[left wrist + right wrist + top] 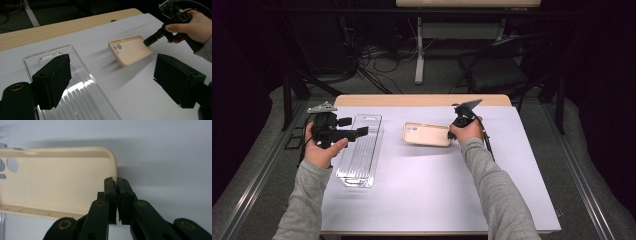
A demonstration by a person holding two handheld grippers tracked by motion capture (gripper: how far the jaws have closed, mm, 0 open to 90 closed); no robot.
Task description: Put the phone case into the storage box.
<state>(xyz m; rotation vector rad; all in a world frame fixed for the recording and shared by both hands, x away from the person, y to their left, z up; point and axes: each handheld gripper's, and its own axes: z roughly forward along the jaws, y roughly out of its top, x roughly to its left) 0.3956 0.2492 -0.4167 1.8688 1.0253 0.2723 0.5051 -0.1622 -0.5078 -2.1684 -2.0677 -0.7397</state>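
Pinching: right tool [117, 182] is clamping the end wall of the beige phone case [130, 50], tilting it off the bench [437, 190].
Waiting: left tool [112, 82] is hovering spread above the clear plastic tray [360, 150].
Risk: thin soft rim is likely slipping free, dropping the case.

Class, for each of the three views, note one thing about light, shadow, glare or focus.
High view: bright white table, room behind nearly black. Left gripper view: white glare streaks on the clear tray; the phone case casts a soft shadow towards the camera. Right gripper view: a broad shadow band lies beyond the case; the near jaws look soft.
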